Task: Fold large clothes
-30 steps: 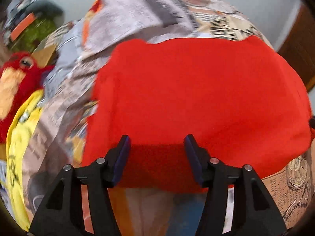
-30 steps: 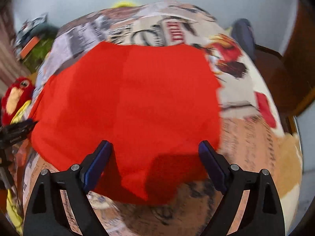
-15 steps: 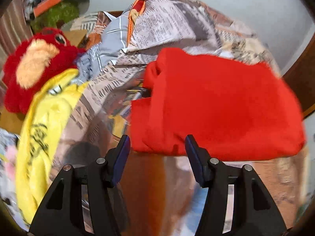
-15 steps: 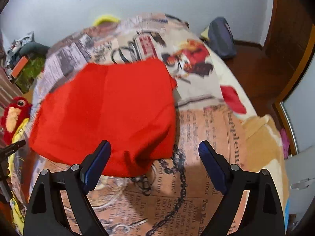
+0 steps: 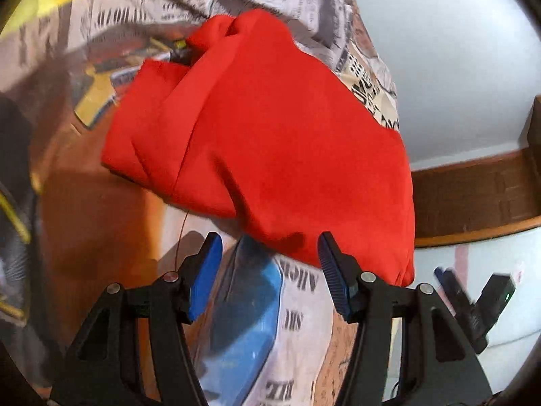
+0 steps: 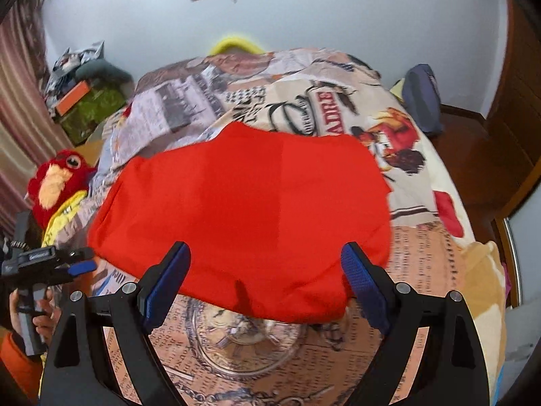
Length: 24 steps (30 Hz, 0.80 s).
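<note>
Red garment (image 6: 243, 209) folded into a thick stack on the bed (image 6: 449, 291), mid-fold pause.

Lying near the bed's near edge, layered folds bunched at its left end. Left claw (image 5: 268, 270) and right claw (image 6: 265, 286) both spread apart, empty, hovering just short of the near hem. Probably calls next for pinching that hem and carrying it far-side over, or tidying the bunched left layers.

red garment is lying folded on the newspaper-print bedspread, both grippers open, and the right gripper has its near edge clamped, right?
Not quite. The red garment does lie folded on the bedspread and both grippers are open, but the right gripper clamps nothing. The right wrist view shows its jaws spread wide, with the garment's near edge lying loose between them. The left gripper is empty too.
</note>
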Available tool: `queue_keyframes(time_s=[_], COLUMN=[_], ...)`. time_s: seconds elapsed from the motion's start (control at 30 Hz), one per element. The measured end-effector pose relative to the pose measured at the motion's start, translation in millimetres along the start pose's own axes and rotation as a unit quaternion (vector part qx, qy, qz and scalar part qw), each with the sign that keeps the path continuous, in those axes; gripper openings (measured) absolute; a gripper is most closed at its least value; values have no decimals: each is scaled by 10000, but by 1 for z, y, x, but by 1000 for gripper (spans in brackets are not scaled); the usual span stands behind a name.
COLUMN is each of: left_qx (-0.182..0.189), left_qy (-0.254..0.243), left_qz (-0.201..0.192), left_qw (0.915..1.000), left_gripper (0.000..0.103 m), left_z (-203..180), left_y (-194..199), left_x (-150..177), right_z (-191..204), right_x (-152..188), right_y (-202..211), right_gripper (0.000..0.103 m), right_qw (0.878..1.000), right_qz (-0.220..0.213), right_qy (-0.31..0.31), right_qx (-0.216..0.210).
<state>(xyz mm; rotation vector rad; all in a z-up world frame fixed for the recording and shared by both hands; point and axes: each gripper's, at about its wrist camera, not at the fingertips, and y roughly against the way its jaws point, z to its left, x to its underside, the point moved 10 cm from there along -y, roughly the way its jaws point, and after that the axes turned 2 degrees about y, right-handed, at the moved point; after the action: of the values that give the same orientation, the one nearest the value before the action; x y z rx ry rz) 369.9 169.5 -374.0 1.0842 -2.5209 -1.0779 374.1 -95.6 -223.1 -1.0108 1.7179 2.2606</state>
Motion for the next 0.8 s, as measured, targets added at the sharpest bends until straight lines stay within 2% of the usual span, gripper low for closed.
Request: queue_keyframes(time_s=[0.23,0.47,0.53,0.6,0.63,0.67,0.73,0.8], left_qx=[559,507,324,180,156,137,19,-53], left_qy=[845,1233,1365,1416,1418,1369,1165,737], left_qz=[-294,-894,-1036,-1038,-1037,-1071,-1156,-1322], left_qw=[9944,9870,9847,9843,9843,9847,9864,9885], left_gripper=[57,55,39,20,15,6,5,5], left_z=[14,13,18,27,27,26,20,1], left_y=[-22,-34,-38,-37,-36,-31,-17,10], left_x=[-35,-72,-77,-82,-84,-86,-90,-92], right_z=[16,20,23,27,28,29,32,40], right_x=[6,4,5,6,7,7,5,1], right_y=[-26,-47,-51,-54,-55,-55,-54,-50], right_gripper=[89,89,89,89,89,89,89,89], right_qw=[9994,9991,9988,9981,9976,9974,9973,9973], right_qz=[243,419,484,590,660,695,726,728], right_qy=[241,95,49,-28,-80,-107,-94,28], right_qx=[-4,6,-36,-169,-192,-172,-110,-115])
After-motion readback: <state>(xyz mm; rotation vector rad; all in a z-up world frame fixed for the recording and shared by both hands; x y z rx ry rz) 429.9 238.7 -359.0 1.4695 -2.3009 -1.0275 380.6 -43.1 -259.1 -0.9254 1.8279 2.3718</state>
